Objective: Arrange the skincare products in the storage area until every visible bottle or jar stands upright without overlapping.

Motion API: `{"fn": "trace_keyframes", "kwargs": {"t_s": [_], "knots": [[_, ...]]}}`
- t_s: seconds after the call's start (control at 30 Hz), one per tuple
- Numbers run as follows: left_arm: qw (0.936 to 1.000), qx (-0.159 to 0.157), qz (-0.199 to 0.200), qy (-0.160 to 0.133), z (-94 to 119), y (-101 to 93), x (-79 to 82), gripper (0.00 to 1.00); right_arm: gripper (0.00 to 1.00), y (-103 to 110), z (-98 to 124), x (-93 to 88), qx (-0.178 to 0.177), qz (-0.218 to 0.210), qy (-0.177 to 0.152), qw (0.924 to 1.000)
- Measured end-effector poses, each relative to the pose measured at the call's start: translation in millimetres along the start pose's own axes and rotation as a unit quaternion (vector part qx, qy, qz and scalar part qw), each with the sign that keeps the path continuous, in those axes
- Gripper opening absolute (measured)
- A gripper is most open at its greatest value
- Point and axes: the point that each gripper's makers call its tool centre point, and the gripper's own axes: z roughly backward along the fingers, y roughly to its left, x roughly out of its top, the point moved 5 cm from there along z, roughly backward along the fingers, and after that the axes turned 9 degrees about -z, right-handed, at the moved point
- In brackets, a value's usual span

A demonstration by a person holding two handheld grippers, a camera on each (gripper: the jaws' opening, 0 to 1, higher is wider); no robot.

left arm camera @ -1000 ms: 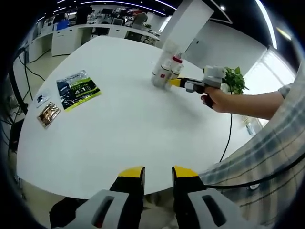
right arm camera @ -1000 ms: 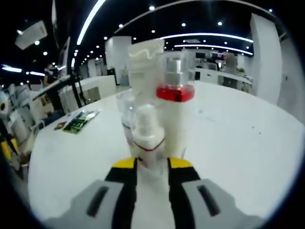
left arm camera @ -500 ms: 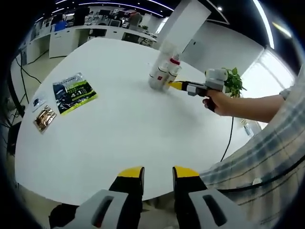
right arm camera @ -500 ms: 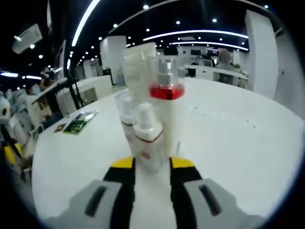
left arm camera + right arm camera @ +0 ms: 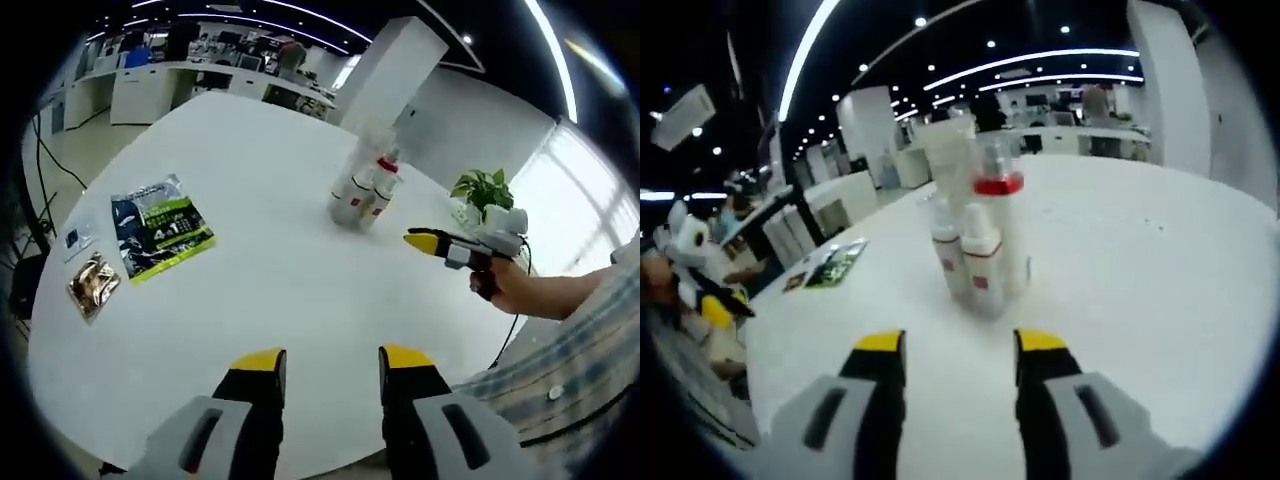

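Left gripper view: the left gripper (image 5: pixel 325 362) shows its two yellow-tipped fingers parted over the near part of the round white counter (image 5: pixel 270 270), with nothing between them. A tight cluster of white skincare bottles (image 5: pixel 362 190) stands upright toward the far side of the counter, one of them with a red band under a clear cap. To the right, well apart from the cluster, the right gripper (image 5: pixel 422 242) points its yellow tips toward it, carried by a hand (image 5: pixel 503 287) on a plaid sleeve. A green and black printed packet (image 5: pixel 158 226) lies flat on the left side of the counter, with a small gold foil sachet (image 5: pixel 92 286) near it by the edge.

Right gripper view: the right gripper (image 5: pixel 955 346) has its fingers spread and empty above the counter (image 5: pixel 1120 270). The cluster of bottles (image 5: pixel 975 240) stands straight ahead, clear of the fingertips, all upright and packed close together. The green packet (image 5: pixel 836 266) lies far off on the left.
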Motion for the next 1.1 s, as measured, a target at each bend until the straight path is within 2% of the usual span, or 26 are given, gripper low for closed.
{"fn": "trace_keyframes", "kwargs": {"t_s": [0.07,0.17,0.3,0.4,0.6,0.73,0.83,0.9,0.93,1.0,1.03,1.07,1.1], "knots": [[0.9999,0.011,0.007,-0.006,0,8.1,3.5,0.39,0.42,9,5,-7.1,0.004,0.002,0.006,1.0000],[0.9984,0.042,0.034,-0.019,1,32.3,11.1,0.43,0.42,18,10,-14.6,0.007,-0.004,0.018,0.9998],[0.9961,0.087,0.007,-0.012,-2,59.1,18.6,0.48,0.41,37,18,-24.6,0.018,0.005,0.031,0.9993],[0.9950,0.097,0.019,-0.013,-7,73.5,22.9,0.56,0.41,43,24,-28.9,0.021,0.011,0.037,0.9990],[0.9904,0.129,0.041,-0.025,-10,101.5,38.4,0.61,0.41,46,38,-37.0,0.009,0.009,0.042,0.9990],[0.9848,0.162,0.053,-0.033,-15,121.0,49.9,0.76,0.41,46,47,-39.3,-0.001,0.006,0.039,0.9992],[0.9810,0.177,0.069,-0.039,-21,127.0,60.5,0.85,0.41,43,56,-41.9,-0.017,0.000,0.036,0.9992],[0.9785,0.189,0.069,-0.045,-29,131.8,71.1,0.91,0.41,41,60,-43.3,-0.023,-0.004,0.034,0.9991],[0.9752,0.207,0.064,-0.046,-36,136.7,79.7,0.92,0.41,39,65,-44.0,-0.030,-0.007,0.032,0.9990],[0.9669,0.251,0.017,-0.045,-39,146.5,90.7,0.93,0.41,37,71,-43.3,-0.037,-0.009,0.027,0.9989],[0.9667,0.253,0.017,-0.037,-44,147.3,91.8,0.96,0.41,36,73,-42.8,-0.039,-0.010,0.023,0.9989],[0.9685,0.245,0.031,-0.034,-50,146.5,93.1,0.99,0.40,35,75,-42.6,-0.042,-0.009,0.021,0.9988],[0.9674,0.247,0.047,-0.027,-55,148.5,94.4,0.99,0.39,34,78,-42.6,-0.048,-0.007,0.018,0.9987]]}}
